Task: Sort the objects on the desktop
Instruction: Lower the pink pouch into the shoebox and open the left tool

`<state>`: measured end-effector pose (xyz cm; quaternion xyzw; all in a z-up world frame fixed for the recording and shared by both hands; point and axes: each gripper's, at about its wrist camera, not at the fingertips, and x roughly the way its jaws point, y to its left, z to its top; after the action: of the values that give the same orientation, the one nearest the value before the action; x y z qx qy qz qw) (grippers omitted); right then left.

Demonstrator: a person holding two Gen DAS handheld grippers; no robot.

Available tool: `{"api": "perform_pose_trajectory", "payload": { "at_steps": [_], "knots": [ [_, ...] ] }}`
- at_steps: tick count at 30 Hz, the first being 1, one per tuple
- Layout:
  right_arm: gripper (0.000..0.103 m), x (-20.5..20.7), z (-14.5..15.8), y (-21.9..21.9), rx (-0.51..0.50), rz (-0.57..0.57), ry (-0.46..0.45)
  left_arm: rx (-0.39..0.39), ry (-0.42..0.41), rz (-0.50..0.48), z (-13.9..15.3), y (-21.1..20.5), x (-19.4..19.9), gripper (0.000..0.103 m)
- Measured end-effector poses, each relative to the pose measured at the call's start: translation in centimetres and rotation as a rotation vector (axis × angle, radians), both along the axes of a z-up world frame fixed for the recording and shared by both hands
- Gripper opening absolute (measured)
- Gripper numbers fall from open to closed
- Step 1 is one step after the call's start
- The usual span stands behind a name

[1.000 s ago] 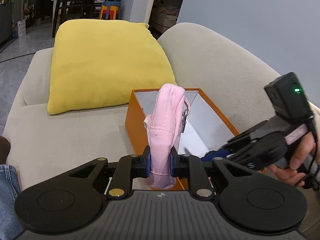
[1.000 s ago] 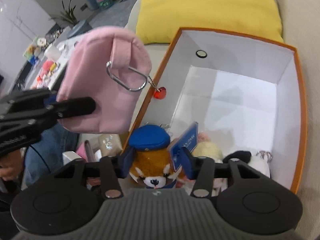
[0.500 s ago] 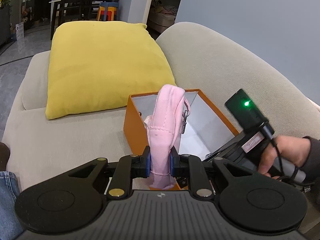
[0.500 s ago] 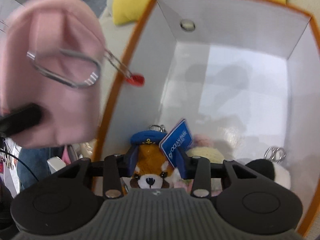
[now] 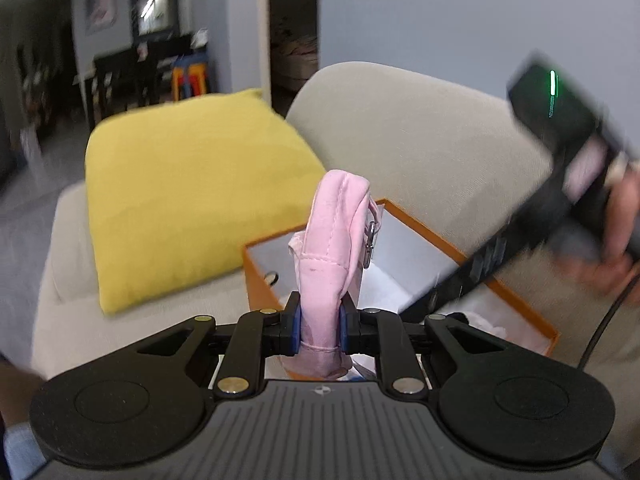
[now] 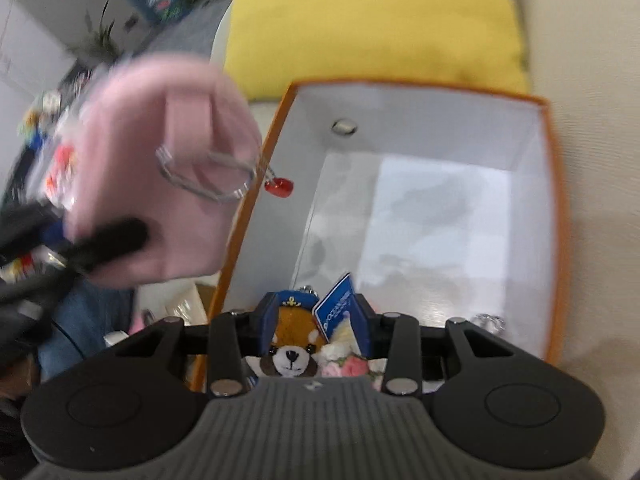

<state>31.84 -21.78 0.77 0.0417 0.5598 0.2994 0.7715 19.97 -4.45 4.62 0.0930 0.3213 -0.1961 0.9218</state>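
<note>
Left gripper (image 5: 319, 325) jaws squeeze pink pouch (image 5: 335, 256) beside orange box (image 6: 554, 216). Right gripper (image 6: 316, 326) jaws squeeze fox toy (image 6: 294, 346).

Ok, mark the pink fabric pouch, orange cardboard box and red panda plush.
pink fabric pouch (image 5: 332, 256), left wrist view, mid body
orange cardboard box (image 6: 556, 216), right wrist view, right rim
red panda plush (image 6: 292, 344), right wrist view, face

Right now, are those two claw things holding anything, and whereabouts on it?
The left gripper clamps the pink pouch near its bottom edge. The right gripper flanks a red panda plush; whether it grips is unclear.
</note>
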Motion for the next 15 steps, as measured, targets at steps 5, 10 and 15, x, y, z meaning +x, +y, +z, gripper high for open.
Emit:
{"api": "perform_pose_trajectory", "payload": {
  "at_steps": [5,10,15],
  "knots": [
    [0.042,-0.3,4.1,-2.7,0.096,-0.174,-0.008,0.159,-0.059,-0.073,-1.5,-4.3,0.1,0.019],
    [0.043,-0.6,6.1,-4.4,0.155,-0.254,-0.003,0.282,-0.046,-0.151,-3.6,-7.1,0.4,0.019],
    [0.050,-0.5,5.1,-4.3,0.192,-0.282,0.046,0.368,-0.119,-0.202,-4.9,-8.3,-0.6,0.019]
  ]
}}
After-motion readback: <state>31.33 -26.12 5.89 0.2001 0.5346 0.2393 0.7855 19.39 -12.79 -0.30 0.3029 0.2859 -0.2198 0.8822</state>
